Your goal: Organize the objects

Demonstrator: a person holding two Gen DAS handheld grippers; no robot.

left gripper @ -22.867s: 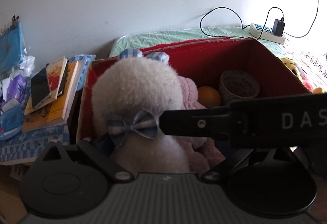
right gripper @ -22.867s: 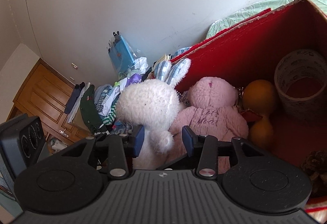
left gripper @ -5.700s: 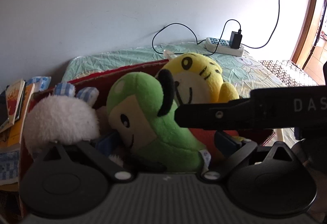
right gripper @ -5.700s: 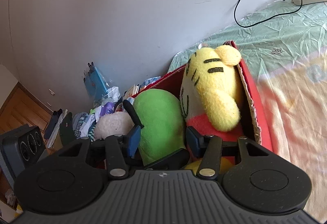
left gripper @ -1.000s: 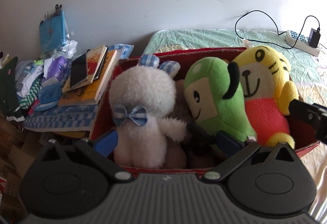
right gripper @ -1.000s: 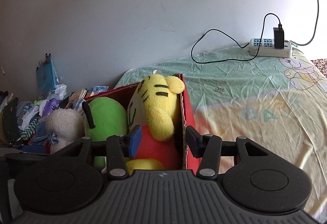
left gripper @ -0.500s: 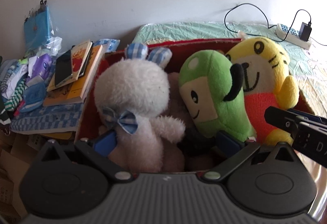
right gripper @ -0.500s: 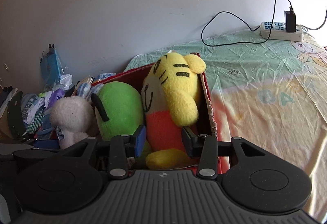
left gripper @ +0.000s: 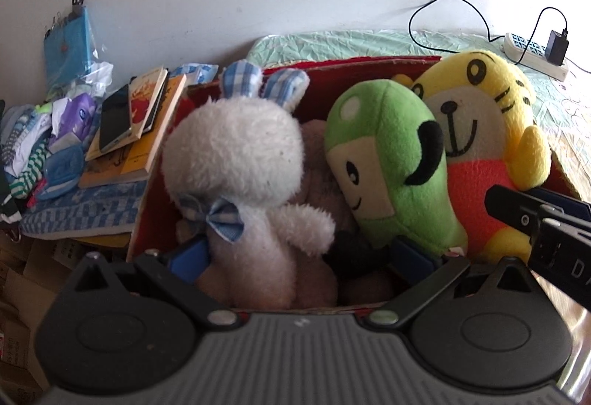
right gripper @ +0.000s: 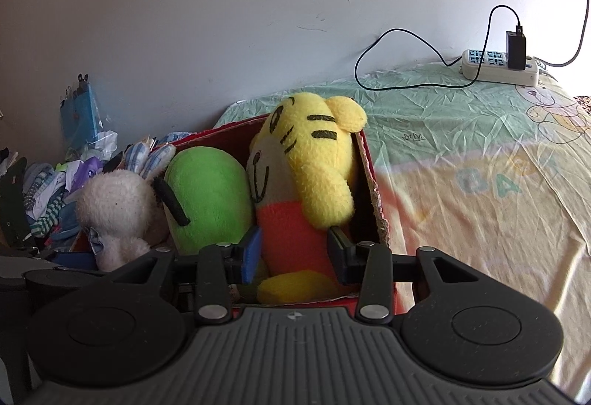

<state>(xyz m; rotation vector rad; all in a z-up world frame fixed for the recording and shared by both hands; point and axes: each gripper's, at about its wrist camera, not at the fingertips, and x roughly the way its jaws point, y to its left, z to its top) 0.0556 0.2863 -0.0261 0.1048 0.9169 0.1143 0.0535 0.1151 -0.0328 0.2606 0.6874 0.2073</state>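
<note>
Box (right gripper: 371,179), red cardboard, stands on the bed (right gripper: 480,183) and carries three plush toys upright in a row: yellow tiger (right gripper: 306,161) at the 3 o'clock end of the left wrist view, green plush (left gripper: 388,161) at centre, white rabbit (left gripper: 236,161) toward 9 o'clock. The right gripper (right gripper: 293,250) has come lower against the tiger within the last second; its jaws have just been closing and now stand narrow on either side of the orange belly, contact not confirmable. The left gripper (left gripper: 299,251) hangs with jaws wide either side of the rabbit, apart from it. Judgement: packing is nearly complete; only seating the tiger remains.
</note>
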